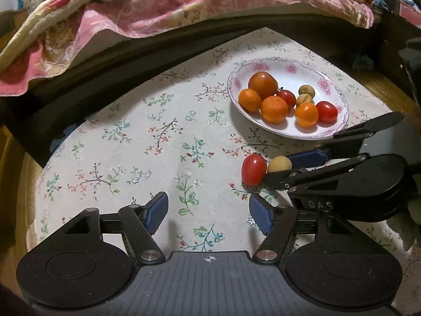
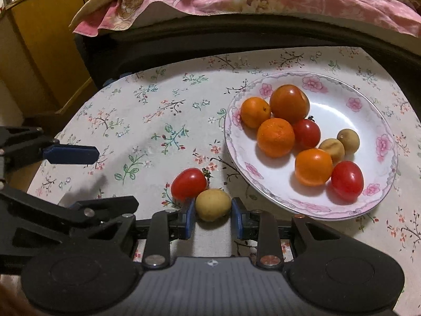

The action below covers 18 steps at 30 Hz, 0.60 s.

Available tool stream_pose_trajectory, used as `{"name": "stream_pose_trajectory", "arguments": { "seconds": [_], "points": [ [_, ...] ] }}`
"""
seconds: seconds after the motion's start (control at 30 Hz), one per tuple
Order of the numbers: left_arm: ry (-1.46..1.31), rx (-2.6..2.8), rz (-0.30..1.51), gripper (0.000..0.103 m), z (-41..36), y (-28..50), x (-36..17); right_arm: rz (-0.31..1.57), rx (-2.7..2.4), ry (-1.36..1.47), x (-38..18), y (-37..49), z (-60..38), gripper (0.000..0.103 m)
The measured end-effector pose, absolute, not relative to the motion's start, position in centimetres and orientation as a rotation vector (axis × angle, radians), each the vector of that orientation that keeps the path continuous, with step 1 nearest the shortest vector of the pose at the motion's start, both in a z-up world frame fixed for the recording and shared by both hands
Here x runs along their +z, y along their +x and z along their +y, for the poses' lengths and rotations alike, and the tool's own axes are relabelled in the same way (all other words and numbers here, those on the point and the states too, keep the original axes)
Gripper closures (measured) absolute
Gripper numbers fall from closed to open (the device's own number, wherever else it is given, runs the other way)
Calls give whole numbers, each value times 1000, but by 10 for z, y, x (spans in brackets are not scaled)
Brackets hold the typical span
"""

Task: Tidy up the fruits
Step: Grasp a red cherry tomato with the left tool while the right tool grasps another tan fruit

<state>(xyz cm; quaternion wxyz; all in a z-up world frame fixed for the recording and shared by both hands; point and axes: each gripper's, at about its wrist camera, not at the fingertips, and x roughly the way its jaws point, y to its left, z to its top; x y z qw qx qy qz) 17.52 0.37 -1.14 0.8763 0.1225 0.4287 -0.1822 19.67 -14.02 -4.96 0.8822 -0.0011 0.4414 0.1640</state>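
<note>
Yellow fruit (image 2: 213, 204) — between right hand-held gripper (image 2: 213, 214) pads

Both cameras sit just behind their own fingers, low over the table (image 1: 158, 121), facing forward and down toward the bed's edge. The left wrist view looks from further left and back, with the plate (image 1: 339, 100) at upper right. The right wrist view sits nearer the plate (image 2: 384, 131). Both views share the plate, the flowered cloth and the bed's pink cover (image 1: 163, 8).
</note>
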Motion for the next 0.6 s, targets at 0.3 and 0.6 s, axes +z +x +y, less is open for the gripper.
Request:
{"name": "stream_pose_trajectory", "arguments": {
  "seconds": [0.3, 0.6],
  "points": [
    [268, -442, 880, 31, -20, 185, -19, 955, 271, 20, -44, 184, -168, 71],
    [297, -469, 894, 49, -54, 198, -36, 977, 251, 38, -43, 178, -197, 71]
  ]
}}
